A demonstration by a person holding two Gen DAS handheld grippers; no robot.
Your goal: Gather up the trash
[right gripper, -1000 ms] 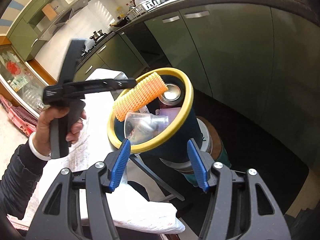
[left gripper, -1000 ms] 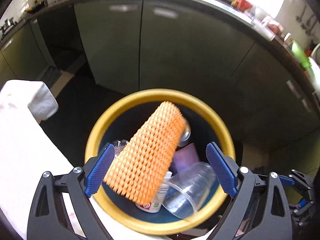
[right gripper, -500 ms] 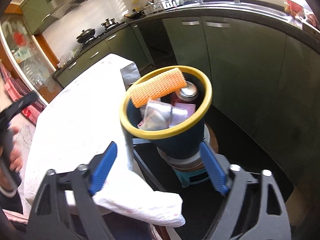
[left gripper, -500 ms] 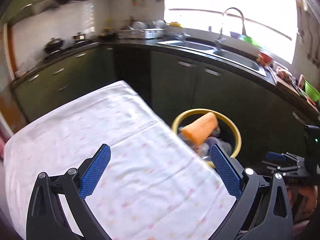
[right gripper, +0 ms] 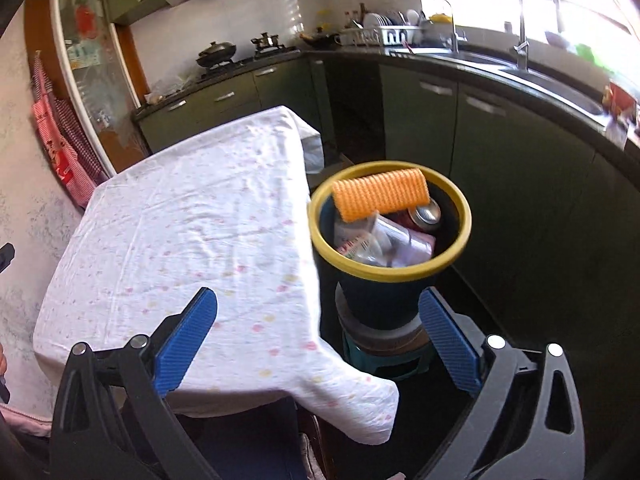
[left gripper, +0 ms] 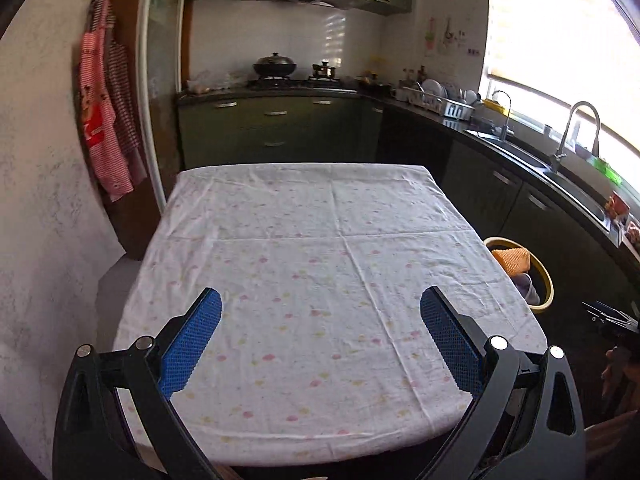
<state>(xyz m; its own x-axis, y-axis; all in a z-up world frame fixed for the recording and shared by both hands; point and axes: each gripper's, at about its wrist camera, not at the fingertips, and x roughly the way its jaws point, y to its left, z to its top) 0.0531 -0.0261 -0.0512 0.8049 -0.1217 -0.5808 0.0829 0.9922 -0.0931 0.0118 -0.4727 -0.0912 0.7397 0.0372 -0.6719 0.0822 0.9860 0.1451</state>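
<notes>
A dark blue bin with a yellow rim point(right gripper: 448, 261) stands on a stool beside the table's right edge. An orange foam net sleeve point(right gripper: 380, 194) lies across its top, over a can point(right gripper: 427, 212), clear plastic cups and wrappers. In the left wrist view the same bin point(left gripper: 546, 280) shows at the far right with the orange sleeve point(left gripper: 512, 259) in it. My left gripper point(left gripper: 320, 304) hangs open over the tablecloth with nothing between its blue pads. My right gripper point(right gripper: 319, 304) points at the bin's base; its jaws are opening, with nothing gripped.
The table wears a white cloth with small pink and yellow dots point(left gripper: 312, 248). Green kitchen cabinets and a dark counter with a sink and tap point(right gripper: 524, 20) run behind and to the right. Aprons point(left gripper: 102, 120) hang on the left wall.
The left gripper has swung away from above the bin and now faces the table. The right gripper has drawn back and spread its jaws wider. The orange sleeve rests in the bin.
</notes>
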